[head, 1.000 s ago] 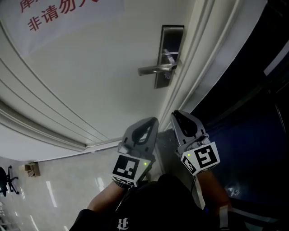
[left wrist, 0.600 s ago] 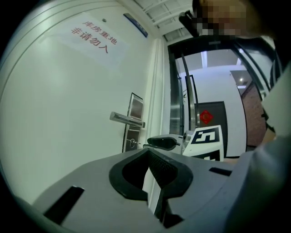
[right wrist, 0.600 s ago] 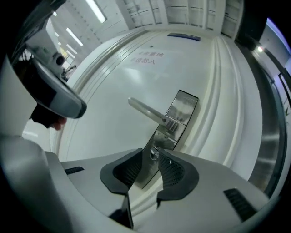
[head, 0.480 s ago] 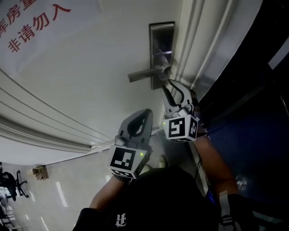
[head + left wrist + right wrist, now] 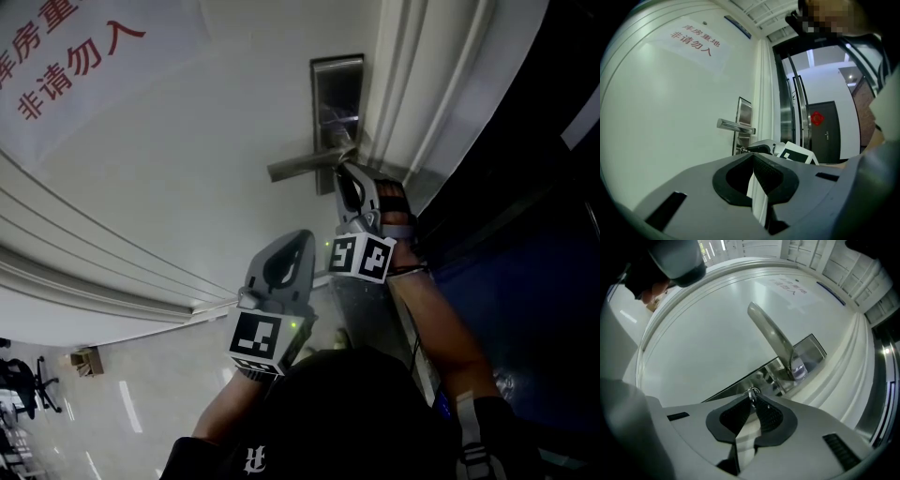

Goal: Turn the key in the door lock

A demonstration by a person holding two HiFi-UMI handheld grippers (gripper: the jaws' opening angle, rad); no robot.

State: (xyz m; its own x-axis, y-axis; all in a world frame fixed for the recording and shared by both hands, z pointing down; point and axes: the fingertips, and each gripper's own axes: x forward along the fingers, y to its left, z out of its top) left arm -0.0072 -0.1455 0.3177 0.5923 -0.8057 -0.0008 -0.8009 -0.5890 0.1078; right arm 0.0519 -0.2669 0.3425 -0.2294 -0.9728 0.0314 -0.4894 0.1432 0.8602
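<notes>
Key [image 5: 752,393] sits in the lock plate [image 5: 808,352] just under the lever handle [image 5: 771,336], its long axis pointing straight into the door [image 5: 708,329]. Right gripper [image 5: 753,401] is clamped on its head, in line with that axis. Left gripper [image 5: 752,157], pinched together on nothing, hangs well apart, lower down.

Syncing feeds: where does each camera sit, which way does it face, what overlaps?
Head view: on the head, down at door; left gripper, right gripper, forearms show.
Left gripper view: rides it, faces handle; own shut jaws, right gripper show.
Right gripper view: rides it, faces lock; jaws pinch key.
All share the handle.
</notes>
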